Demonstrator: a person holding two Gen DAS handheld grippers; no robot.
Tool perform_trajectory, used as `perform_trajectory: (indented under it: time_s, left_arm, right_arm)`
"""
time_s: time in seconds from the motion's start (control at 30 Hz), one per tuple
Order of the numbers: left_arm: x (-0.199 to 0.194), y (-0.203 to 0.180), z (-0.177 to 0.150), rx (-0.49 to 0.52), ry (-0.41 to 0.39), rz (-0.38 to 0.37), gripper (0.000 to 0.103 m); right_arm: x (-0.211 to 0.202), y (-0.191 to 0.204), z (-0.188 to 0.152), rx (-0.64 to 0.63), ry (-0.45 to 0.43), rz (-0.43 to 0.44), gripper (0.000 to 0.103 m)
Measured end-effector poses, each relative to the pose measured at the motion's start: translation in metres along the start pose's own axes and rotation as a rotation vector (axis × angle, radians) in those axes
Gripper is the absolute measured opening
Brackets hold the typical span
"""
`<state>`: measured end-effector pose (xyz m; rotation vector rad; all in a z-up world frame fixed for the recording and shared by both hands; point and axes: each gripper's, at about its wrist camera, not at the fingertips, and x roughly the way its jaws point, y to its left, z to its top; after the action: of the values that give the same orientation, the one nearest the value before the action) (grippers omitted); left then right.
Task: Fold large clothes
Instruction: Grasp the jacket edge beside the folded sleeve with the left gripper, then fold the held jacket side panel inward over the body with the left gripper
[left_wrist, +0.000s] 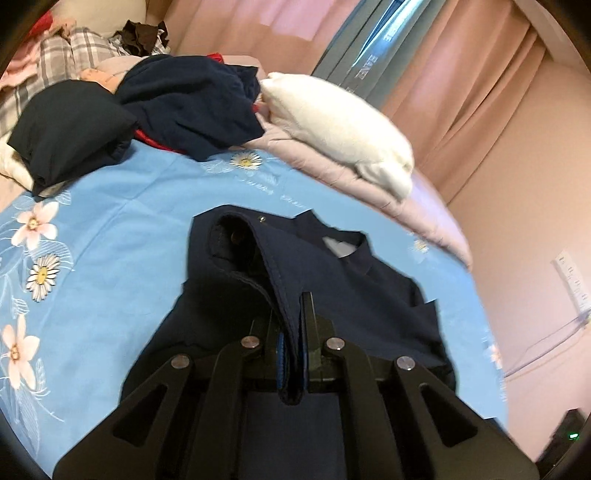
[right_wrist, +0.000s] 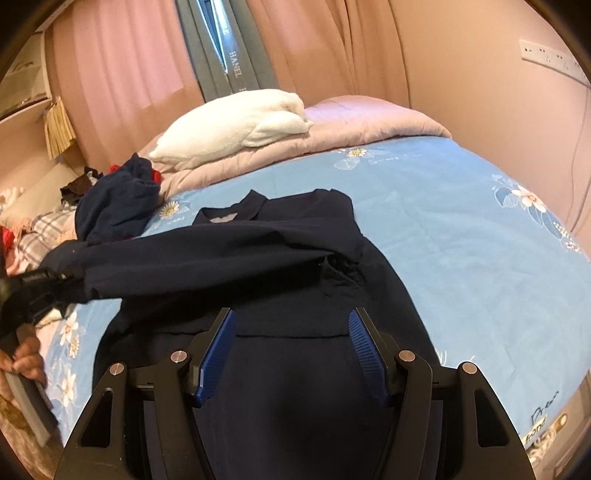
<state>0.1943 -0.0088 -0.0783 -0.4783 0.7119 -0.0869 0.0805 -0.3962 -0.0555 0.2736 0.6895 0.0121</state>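
The left gripper (left_wrist: 293, 332) has its jaws pressed together on a fold of a navy sleeve (left_wrist: 258, 258), the cloth running down between the blue pads and hanging out below them. The right gripper (right_wrist: 291, 354) stands with its jaws wide apart and nothing between them, poised over the lower body of the navy shirt (right_wrist: 295, 387). That shirt lies spread on the blue floral bedsheet (right_wrist: 461, 240), collar away from the cameras, with a pale label showing inside the neck. In the right wrist view the gripped sleeve stretches across the chest toward the left edge of the frame, where the left gripper and the person's hand (right_wrist: 26, 360) holding it are seen. Beyond the shirt, a heap of dark navy clothes (left_wrist: 184, 103) sits at the far left of the bed, beside a folded white towel (right_wrist: 236, 125) resting on a pale pink quilt (right_wrist: 351, 125). Pink curtains (right_wrist: 122, 62) hang behind the bed.
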Motion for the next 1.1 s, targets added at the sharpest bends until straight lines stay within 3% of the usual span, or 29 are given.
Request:
perform_trajectory:
  time_s: [0.4,0.63,1.1]
  left_arm:
    - [-0.004,-0.017,0.028,0.086,-0.025,0.028,0.005]
    - [0.0,-0.011,0.036,0.078,-0.014,0.031,0.005]
    - [0.046,0.013,0.032,0.12,0.057,0.126,0.006]
  right_arm:
    - [0.009,-0.011,0.006,0.028,0.007,-0.036,0.063]
    - [0.014,-0.015,0.01,0.028,0.009,-0.043,0.063]
    - [0.04,-0.03,0.012,0.054,0.047,-0.085,0.063]
